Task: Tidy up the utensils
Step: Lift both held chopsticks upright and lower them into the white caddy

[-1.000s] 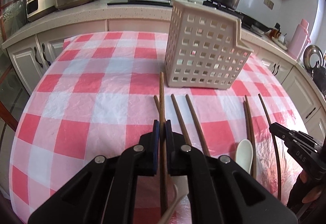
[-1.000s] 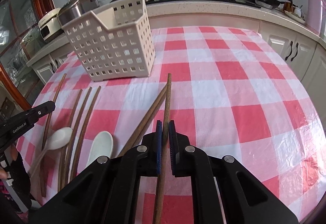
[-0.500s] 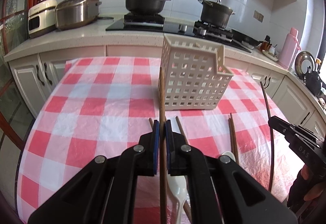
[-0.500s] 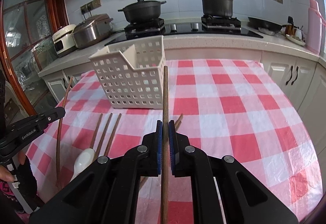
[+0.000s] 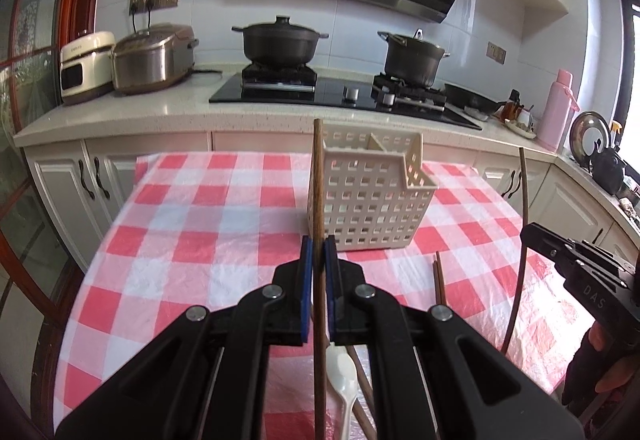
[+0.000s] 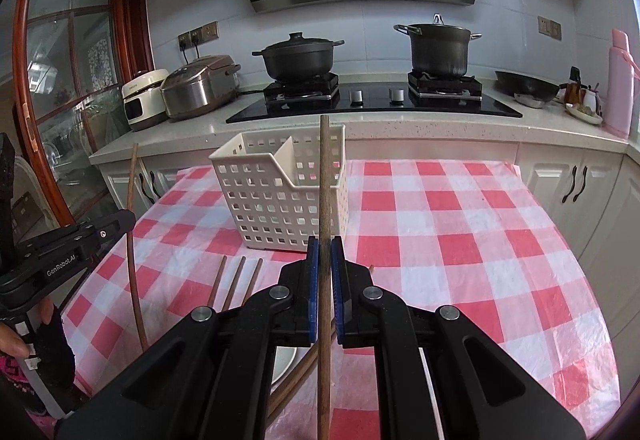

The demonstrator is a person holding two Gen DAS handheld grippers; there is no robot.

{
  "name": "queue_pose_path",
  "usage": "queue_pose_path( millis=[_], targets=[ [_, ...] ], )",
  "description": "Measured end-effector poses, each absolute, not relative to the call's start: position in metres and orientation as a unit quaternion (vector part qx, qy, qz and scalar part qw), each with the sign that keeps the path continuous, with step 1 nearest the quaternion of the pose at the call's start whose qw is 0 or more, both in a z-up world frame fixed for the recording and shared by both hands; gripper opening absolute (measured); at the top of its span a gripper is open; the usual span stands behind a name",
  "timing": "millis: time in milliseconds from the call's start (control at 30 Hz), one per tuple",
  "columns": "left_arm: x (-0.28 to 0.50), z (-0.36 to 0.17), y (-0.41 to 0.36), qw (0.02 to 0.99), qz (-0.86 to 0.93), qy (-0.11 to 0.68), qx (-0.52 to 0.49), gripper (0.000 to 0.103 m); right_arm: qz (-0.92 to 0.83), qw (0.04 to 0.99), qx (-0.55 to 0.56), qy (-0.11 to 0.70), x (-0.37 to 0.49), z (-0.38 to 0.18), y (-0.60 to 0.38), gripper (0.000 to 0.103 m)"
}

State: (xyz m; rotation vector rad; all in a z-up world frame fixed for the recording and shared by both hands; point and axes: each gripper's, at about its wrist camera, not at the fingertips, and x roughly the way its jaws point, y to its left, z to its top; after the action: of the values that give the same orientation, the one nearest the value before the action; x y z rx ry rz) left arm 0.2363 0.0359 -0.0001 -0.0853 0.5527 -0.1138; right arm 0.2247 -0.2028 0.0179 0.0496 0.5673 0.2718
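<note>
1. Left gripper (image 5: 319,252): jaws are clamping one brown chopstick (image 5: 317,176), carrying it just in front of the white basket (image 5: 372,200).
2. Right gripper (image 6: 325,256): jaws are pinching a second chopstick (image 6: 325,176), also in front of the basket.
3. Basket: its visible upper compartments are showing nothing inside; judged barely started.
4. Remaining: loose chopsticks (image 6: 234,280) and a white spoon (image 5: 342,376) are lying on the checked tablecloth (image 6: 460,240) nearer than the basket, awaiting sorting.
</note>
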Motion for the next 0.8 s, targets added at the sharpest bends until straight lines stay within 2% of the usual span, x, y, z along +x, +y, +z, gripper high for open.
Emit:
queue_pose_path(
  millis=[800],
  targets=[
    [0.245,0.078,0.022,0.98,-0.059,0.189,-0.014,0.006,0.128,0.972,0.002,0.198,0.245,0.084,-0.194,0.008]
  ],
)
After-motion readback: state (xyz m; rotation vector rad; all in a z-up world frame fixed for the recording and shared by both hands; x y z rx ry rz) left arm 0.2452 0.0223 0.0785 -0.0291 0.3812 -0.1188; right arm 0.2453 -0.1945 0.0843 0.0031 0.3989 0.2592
